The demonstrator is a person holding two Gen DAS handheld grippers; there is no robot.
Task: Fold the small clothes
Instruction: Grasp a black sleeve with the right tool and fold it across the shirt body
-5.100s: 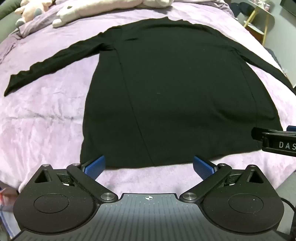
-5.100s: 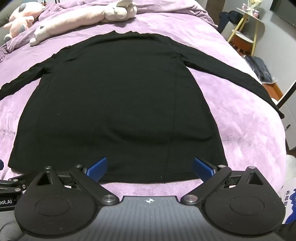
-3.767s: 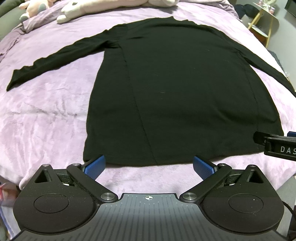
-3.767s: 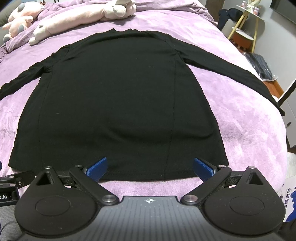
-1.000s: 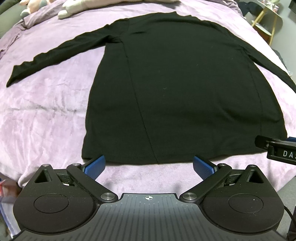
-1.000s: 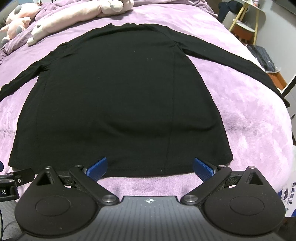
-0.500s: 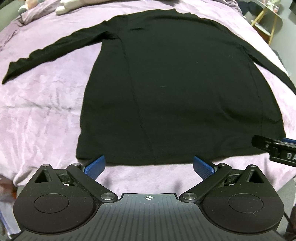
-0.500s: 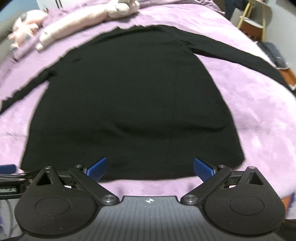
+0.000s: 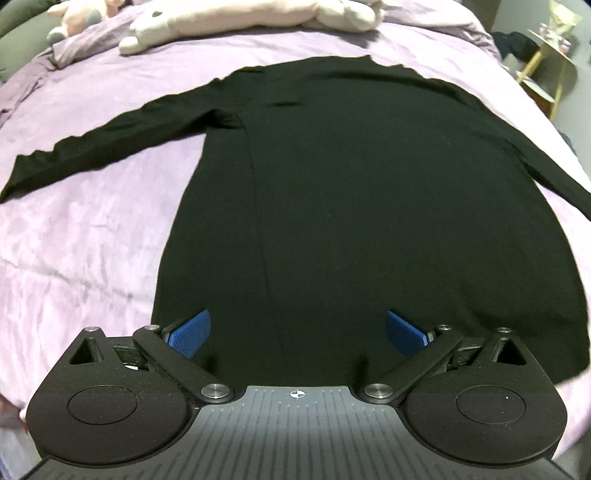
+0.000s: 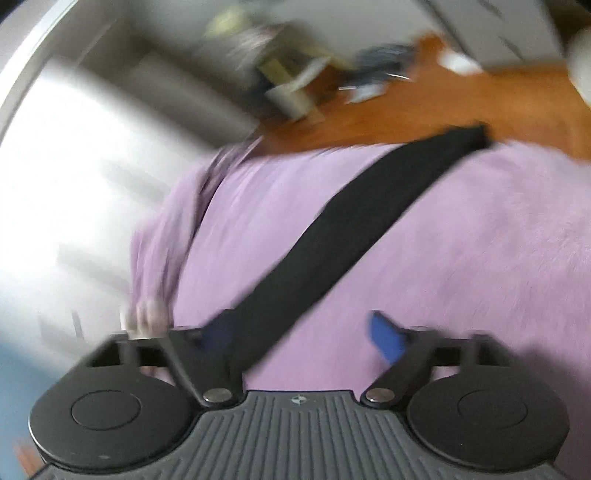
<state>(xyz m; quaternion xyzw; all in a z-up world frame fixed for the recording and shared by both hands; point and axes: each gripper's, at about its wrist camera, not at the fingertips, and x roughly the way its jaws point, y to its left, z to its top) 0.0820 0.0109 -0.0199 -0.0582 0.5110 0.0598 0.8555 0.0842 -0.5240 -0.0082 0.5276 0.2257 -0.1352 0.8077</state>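
A black long-sleeved top [image 9: 369, 206] lies flat on the purple bedspread [image 9: 81, 229], sleeves spread to both sides. My left gripper [image 9: 295, 332] hovers over the top's near hem, open, its blue pads [image 9: 188, 332] wide apart with only flat cloth below them. The right wrist view is blurred by motion. There the top's right sleeve [image 10: 351, 229] runs slantwise from the cuff at the bed's edge down to my right gripper [image 10: 301, 338]. Its jaws are closing; the sleeve's near end lies between them by the left finger, and the pads do not press it.
Pale plush toys [image 9: 236, 22] lie along the head of the bed. A small side table with yellow legs [image 9: 554, 74] stands at the right. In the right wrist view, a wooden floor with clutter [image 10: 406, 122] lies beyond the bed's edge and a white surface [image 10: 74, 184] at the left.
My left gripper has moved forward over the hem. The right gripper has swung off the top's body to the right sleeve, rolled over, and its jaws have narrowed.
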